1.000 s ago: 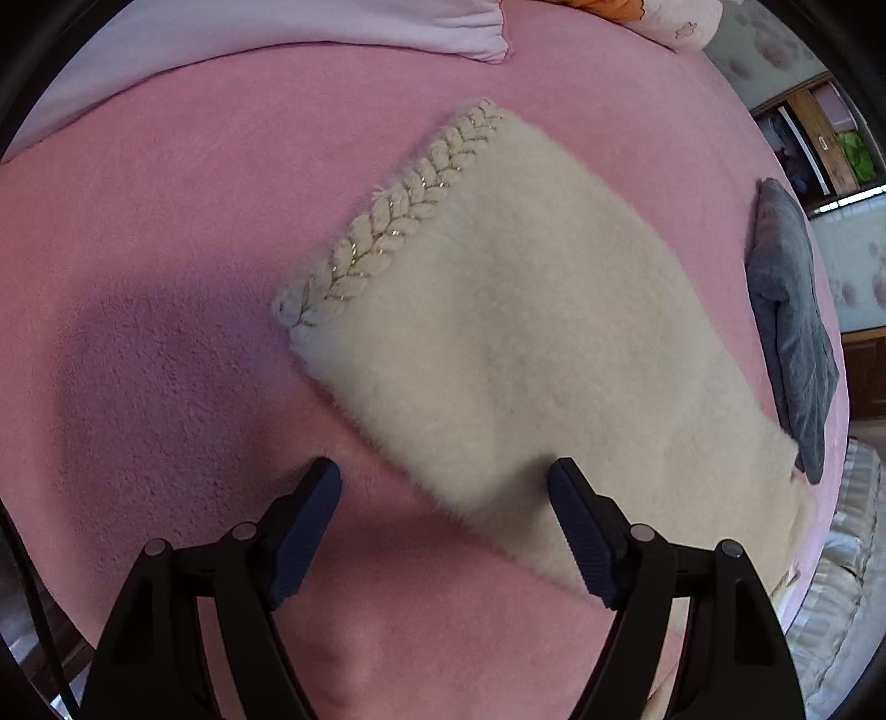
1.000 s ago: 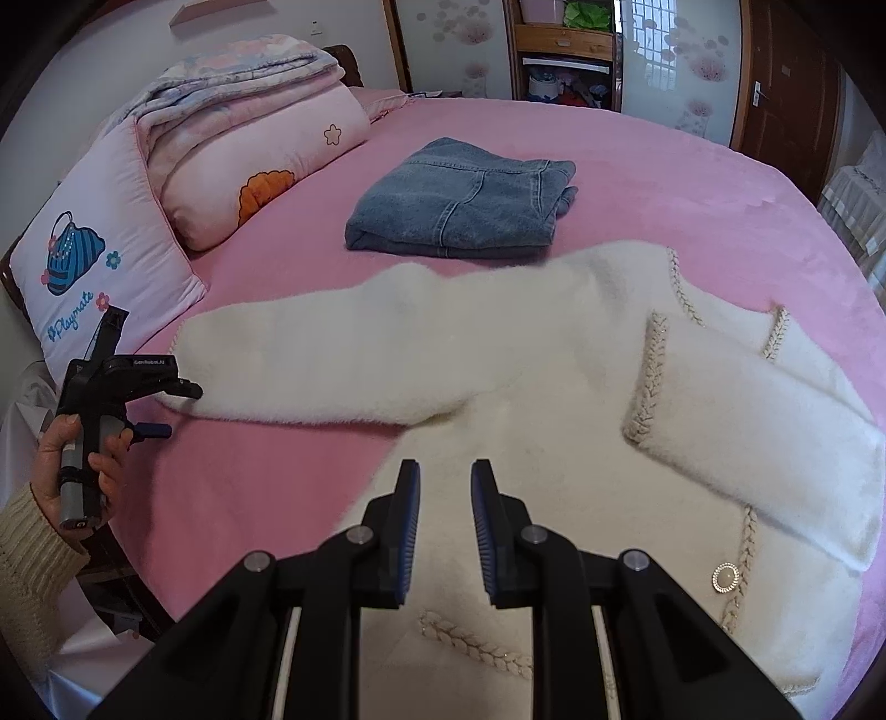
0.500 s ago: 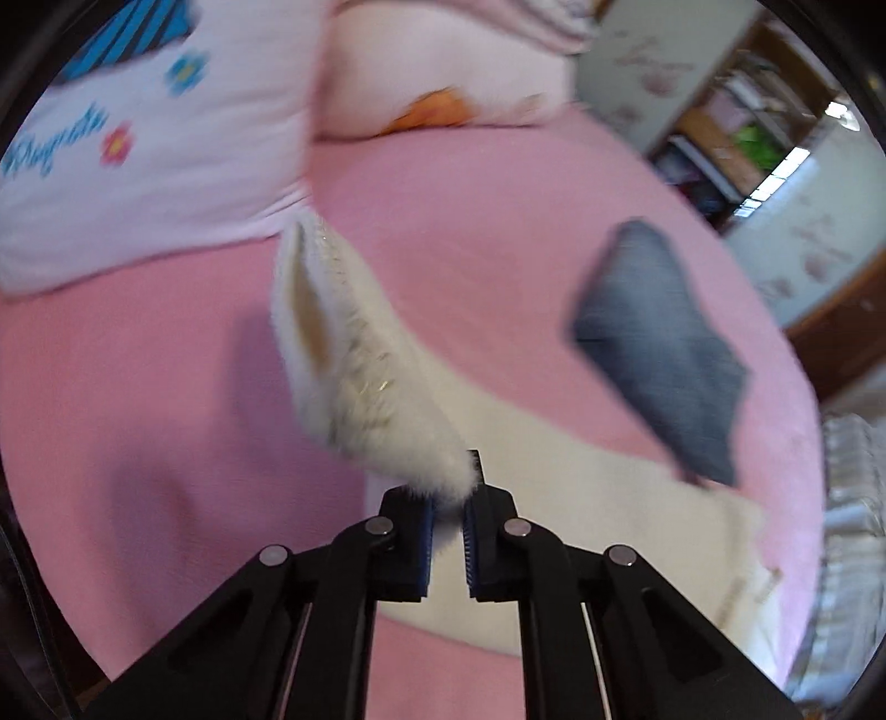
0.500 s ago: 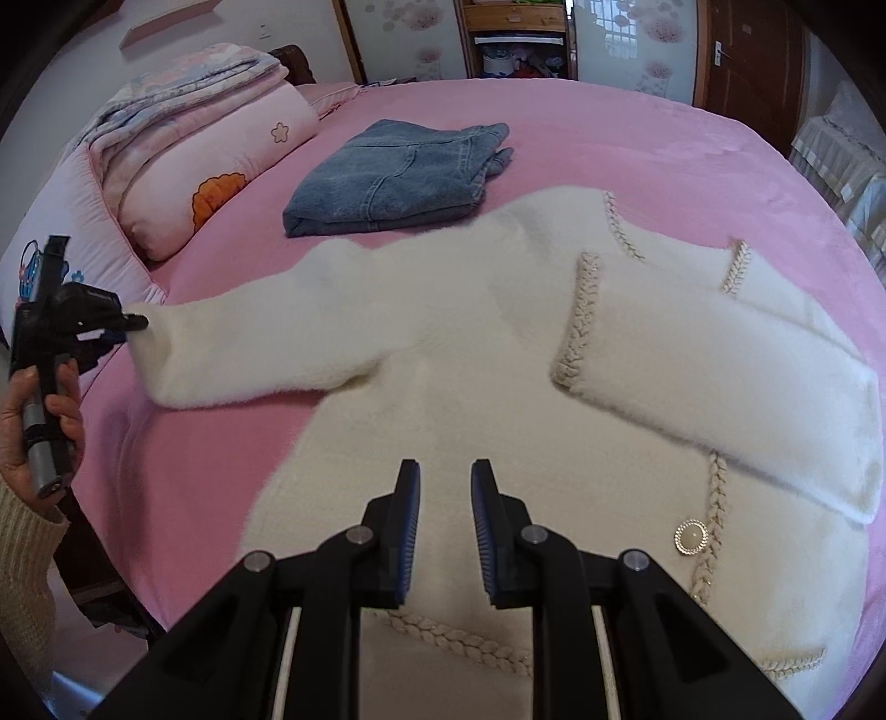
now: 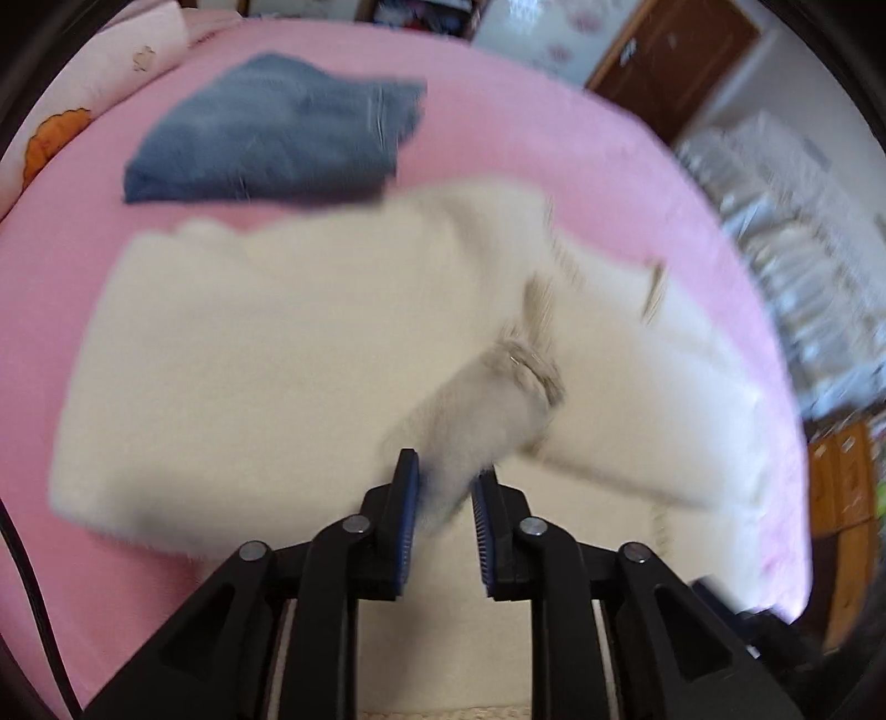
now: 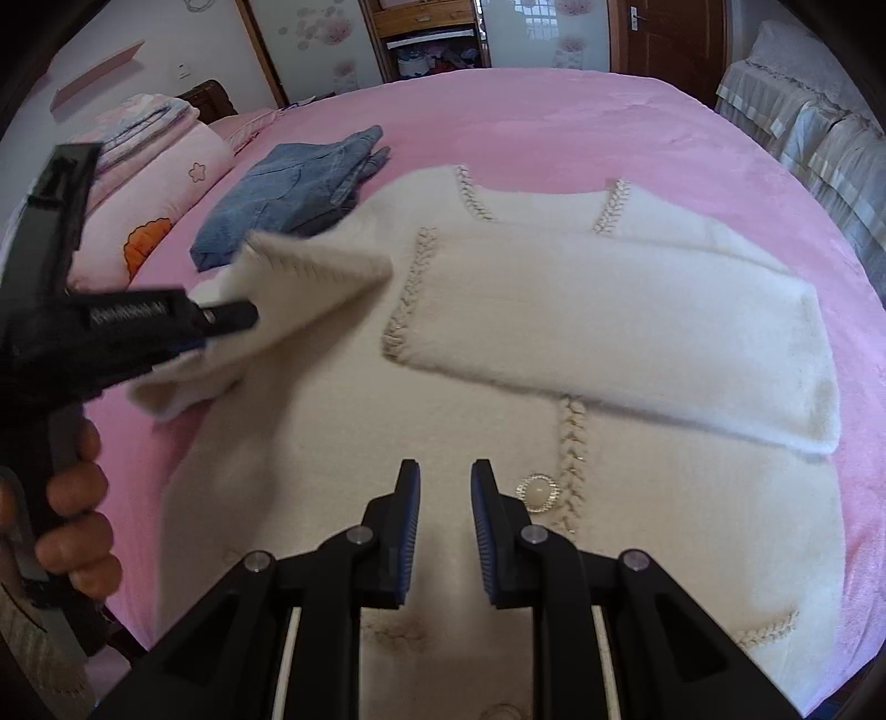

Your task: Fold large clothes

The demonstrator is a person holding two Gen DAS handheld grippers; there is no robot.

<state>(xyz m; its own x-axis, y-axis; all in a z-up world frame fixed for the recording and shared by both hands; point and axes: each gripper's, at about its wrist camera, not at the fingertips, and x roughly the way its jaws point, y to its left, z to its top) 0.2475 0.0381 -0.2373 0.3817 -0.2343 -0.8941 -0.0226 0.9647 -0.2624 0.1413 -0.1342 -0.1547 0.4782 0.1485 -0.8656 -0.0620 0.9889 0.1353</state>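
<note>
A large cream fluffy cardigan (image 6: 554,387) lies spread on the pink bed, its right sleeve (image 6: 637,310) folded across the chest. My left gripper (image 5: 444,487) is shut on the left sleeve's cuff (image 5: 487,410) and holds it lifted over the body; it also shows in the right wrist view (image 6: 221,318) with the sleeve (image 6: 310,277) raised. My right gripper (image 6: 444,498) hovers over the cardigan's lower front, jaws nearly shut with nothing between them.
Folded blue jeans (image 6: 293,194) lie on the pink bed (image 6: 554,127) beyond the cardigan. Pillows and a folded quilt (image 6: 160,166) sit at the left. A wooden door (image 6: 664,33) and a covered sofa (image 6: 803,111) stand beyond the bed.
My left gripper closed on the left sleeve's cuff, lifted it off the bed and swung it in over the cardigan's body. The right gripper stayed nearly still.
</note>
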